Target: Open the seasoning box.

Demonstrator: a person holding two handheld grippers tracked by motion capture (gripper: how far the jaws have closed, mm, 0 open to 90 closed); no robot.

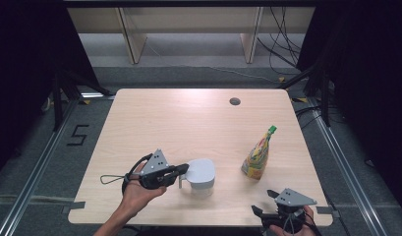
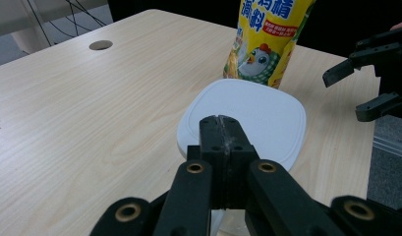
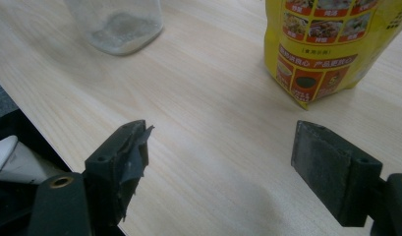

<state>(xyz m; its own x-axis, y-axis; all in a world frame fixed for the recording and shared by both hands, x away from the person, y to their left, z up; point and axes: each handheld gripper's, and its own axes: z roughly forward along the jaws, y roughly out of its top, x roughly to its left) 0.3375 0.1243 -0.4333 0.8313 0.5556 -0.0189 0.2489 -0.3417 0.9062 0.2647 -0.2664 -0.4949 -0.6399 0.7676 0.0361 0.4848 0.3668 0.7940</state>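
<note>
Gripping lid (image 2: 247,115) edge w/ left gripper (image 2: 220,120), jaws clamped. Right gripper (image 3: 220,147) open, idle, pouch (image 3: 331,44) ahead. Next prob: lift lid off jar (image 3: 117,22).

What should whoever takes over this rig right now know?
Left gripper: shut, tips at the near rim of the white lid; can't tell if it pinches anything.
Right gripper: open, empty, at the table edge nearest the person.
Jar: upright, lid on, a little white powder inside.
Yellow pouch: upright to the jar's right, green cap on.
Done: nothing opened.
Left: probably take off the lid, then bring the pouch.
</note>
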